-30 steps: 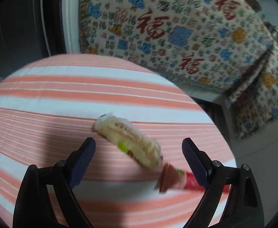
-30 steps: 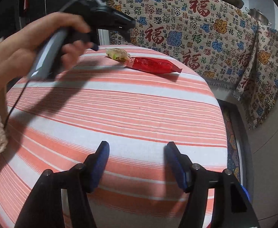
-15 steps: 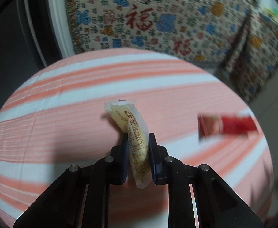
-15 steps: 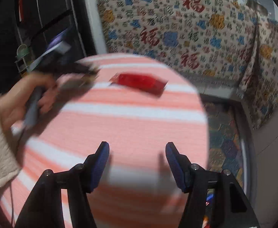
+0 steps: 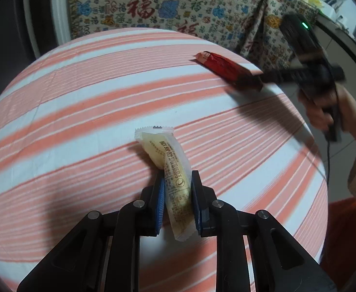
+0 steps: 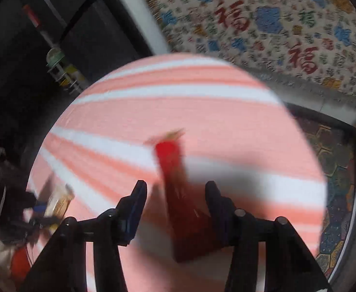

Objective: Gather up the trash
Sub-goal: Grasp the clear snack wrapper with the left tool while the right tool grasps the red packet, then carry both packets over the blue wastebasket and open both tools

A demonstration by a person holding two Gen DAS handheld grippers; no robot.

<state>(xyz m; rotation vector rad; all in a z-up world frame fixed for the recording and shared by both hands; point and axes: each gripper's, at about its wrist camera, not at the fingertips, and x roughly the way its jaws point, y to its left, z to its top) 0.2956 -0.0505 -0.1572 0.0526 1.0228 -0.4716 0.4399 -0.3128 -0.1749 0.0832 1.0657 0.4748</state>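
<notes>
**Yellow wrapper clamped, red wrapper between spread tongs**

The yellow wrapper [image 5: 175, 180] sits pinched between the blue pads [image 5: 159, 206] of the left tongs [image 5: 177, 203], which are closed narrow on its lower half. Its crimped top end points away from the camera, and its far part seems to rest on or just above the striped cloth of the worktop [image 5: 80, 112]; which of the two cannot be told. Its bottom end sticks out below the pads.

Beyond the yellow wrapper, toward the far right edge of the worktop, lies the red wrapper [image 5: 227, 69]. The right tongs [image 5: 263, 79] reach it there from the right, held in a hand [image 5: 321, 107], with a green light glowing on the tool's body.

In the right wrist view, which is blurred, the red wrapper [image 6: 178, 194] lies lengthwise between the two fingers of the right tongs [image 6: 175, 194]. They stand wide, with a gap on either side of the wrapper, so it is not gripped. The yellow wrapper [image 6: 60, 200] shows at the lower left in this view.

Behind the worktop hangs a patterned cloth [image 5: 168, 4] with red characters.
</notes>
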